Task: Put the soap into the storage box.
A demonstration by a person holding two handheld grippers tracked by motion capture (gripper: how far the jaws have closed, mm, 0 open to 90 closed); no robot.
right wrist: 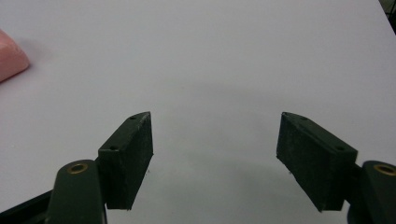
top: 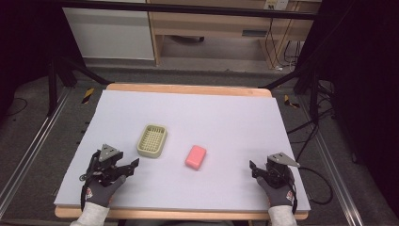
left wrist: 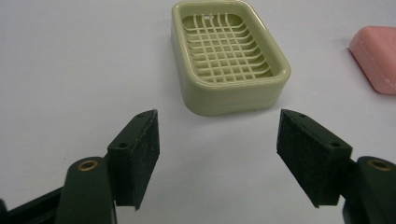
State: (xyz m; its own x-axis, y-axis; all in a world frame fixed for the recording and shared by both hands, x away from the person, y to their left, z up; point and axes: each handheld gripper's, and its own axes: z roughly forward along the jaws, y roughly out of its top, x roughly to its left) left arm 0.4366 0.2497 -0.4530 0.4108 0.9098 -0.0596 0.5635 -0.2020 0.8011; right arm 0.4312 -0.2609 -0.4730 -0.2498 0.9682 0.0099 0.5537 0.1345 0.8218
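Observation:
A pale green soap dish (top: 152, 140) with a grid floor sits empty on the table's left half. A pink bar of soap (top: 195, 157) lies just to its right, apart from it. My left gripper (top: 133, 167) rests near the front left with its jaws open and nothing between them. In the left gripper view the soap dish (left wrist: 229, 53) lies a short way ahead of the left gripper (left wrist: 217, 135), with the soap (left wrist: 376, 58) at the right edge. My right gripper (top: 254, 168) is at the front right, also open and empty. In the right gripper view, bare table lies ahead of the right gripper (right wrist: 217, 135), and the soap (right wrist: 9, 58) is at the far left.
A light grey mat (top: 211, 113) covers the wooden table. Gloved hands come in from the bottom edge. Metal rails run along the floor on both sides, and wooden furniture with cables stands beyond the table's far edge.

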